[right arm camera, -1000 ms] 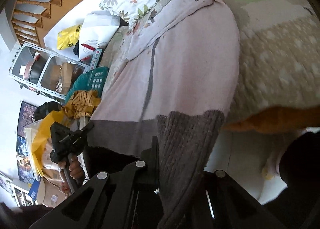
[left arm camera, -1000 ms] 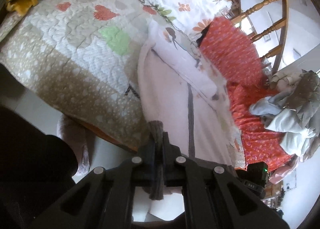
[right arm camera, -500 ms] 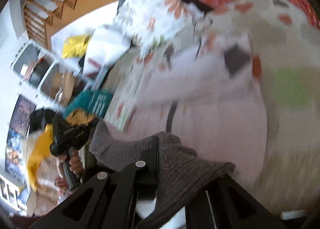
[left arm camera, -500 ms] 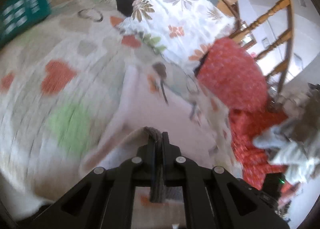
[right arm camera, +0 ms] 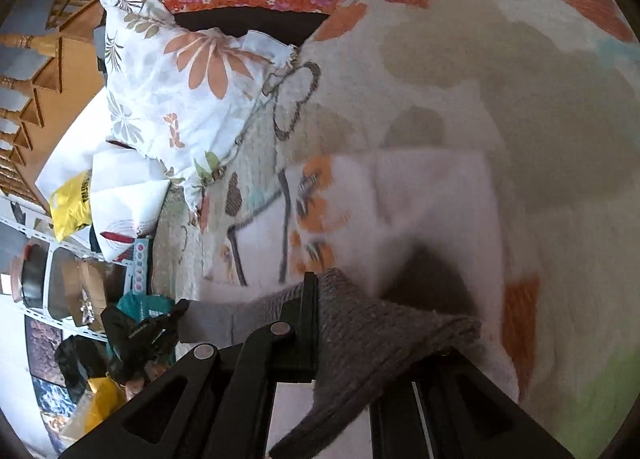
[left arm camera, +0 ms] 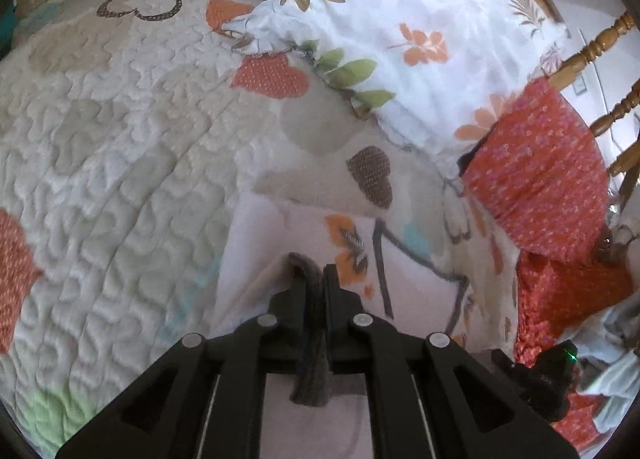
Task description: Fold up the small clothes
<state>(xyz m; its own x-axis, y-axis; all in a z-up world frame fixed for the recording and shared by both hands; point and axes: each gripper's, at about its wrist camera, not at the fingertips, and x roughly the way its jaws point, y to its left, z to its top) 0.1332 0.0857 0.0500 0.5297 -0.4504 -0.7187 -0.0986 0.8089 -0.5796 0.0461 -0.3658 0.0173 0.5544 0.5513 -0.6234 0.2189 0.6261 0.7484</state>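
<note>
The grey hem (left arm camera: 310, 343) of the garment (left arm camera: 320, 243) is pinched between the pressed-together jaws of the left gripper (left arm camera: 312, 279), and its other corner (right arm camera: 360, 323) is clamped likewise in the right gripper (right arm camera: 316, 291). The garment is spread on the quilt (left arm camera: 120, 147), short of the floral pillow (left arm camera: 400, 31). For a clean fold, both corners are best carried level and in step toward the pillow, the hem is laid square on the far printed edge (right arm camera: 316, 195), and release is withheld until the cloth lies flat.
</note>
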